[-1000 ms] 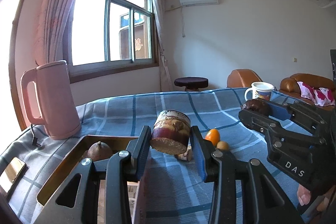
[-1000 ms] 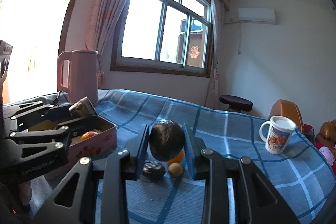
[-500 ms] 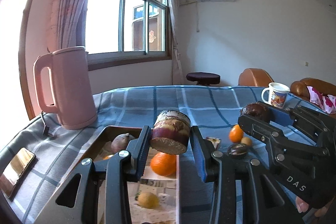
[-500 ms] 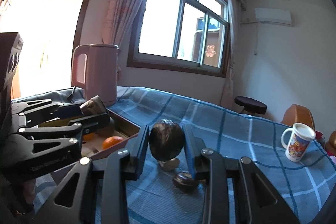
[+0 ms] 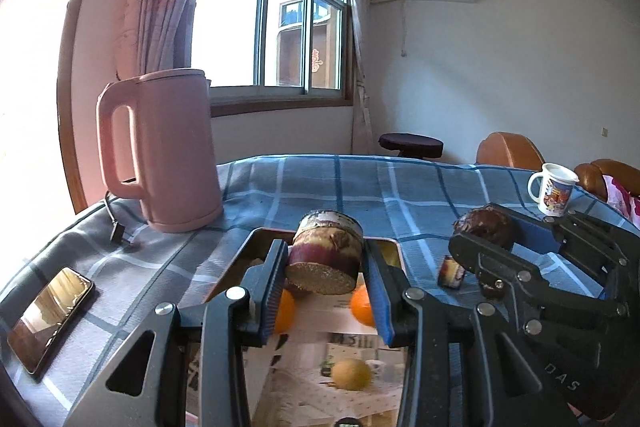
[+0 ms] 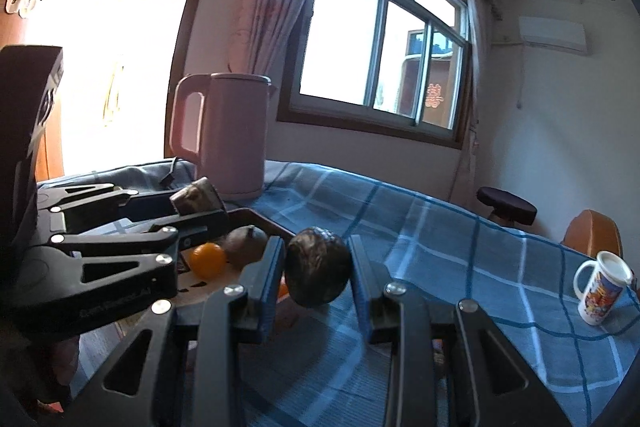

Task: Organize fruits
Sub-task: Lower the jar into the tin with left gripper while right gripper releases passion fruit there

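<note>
Both your hands have swung toward the tray (image 5: 256, 241) since a second ago. From your left wrist, the left gripper (image 5: 325, 277) clamps a cut purple chunk (image 5: 326, 259), perhaps sweet potato, above the tray's oranges (image 5: 362, 309). From your right wrist, the right gripper (image 6: 316, 277) clamps a dark round fruit (image 6: 318, 273) just beside the tray, over the blue checked cloth (image 6: 440, 247).

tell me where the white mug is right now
The white mug stands alone on the blue checked cloth at the far right of both views, well away from the tray and the pink kettle.
</note>
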{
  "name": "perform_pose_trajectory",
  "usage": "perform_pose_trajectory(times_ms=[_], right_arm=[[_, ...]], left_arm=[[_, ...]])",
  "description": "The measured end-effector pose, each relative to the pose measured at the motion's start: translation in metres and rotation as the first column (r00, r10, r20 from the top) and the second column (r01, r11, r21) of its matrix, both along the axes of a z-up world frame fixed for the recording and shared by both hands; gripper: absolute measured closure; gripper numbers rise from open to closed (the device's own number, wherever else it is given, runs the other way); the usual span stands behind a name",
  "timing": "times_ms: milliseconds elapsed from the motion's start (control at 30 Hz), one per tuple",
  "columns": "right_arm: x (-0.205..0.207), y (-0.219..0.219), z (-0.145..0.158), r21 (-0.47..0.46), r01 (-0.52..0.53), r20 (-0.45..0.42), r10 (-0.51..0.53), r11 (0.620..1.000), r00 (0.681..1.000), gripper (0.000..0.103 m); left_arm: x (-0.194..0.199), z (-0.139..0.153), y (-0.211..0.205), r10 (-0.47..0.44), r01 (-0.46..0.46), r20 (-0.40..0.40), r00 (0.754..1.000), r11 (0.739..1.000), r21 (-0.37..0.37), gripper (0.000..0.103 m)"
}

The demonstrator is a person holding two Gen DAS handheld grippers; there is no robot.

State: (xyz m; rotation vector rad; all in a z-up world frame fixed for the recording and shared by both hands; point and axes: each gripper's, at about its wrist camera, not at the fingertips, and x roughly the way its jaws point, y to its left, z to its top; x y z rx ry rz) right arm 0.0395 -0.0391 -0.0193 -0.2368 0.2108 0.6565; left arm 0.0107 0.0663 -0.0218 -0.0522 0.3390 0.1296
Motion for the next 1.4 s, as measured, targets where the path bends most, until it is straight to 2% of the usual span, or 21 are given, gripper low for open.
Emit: perform_pose_trajectory(times_ms=[667, 1067, 1400], right_arm=[[0.006, 0.050, -0.006, -0.054, -0.103, -0.055, 0.100, 0.993, 0.993, 0.068], [0.015, 0.069, -0.013, -0.113, -0.162, -0.129, 0.147, 0.980, 0.981, 0.068], [0.025, 0.078, -0.020, -0.153, -0.178, -0.203, 0.145, 0.972, 0.968, 0.068]], left_arm=[[-0.002, -0.005, 0.045, 0.072, -0.074, -0.060, 0.996, 0.997, -0.031, 0.063], [0.007, -0.012, 0.052, 0.049, -0.054, -0.145, 0.988, 0.998, -0.031, 0.063], [0.012, -0.017, 0.055, 0.047, -0.053, -0.197, 0.979, 0.998, -0.026, 0.063]])
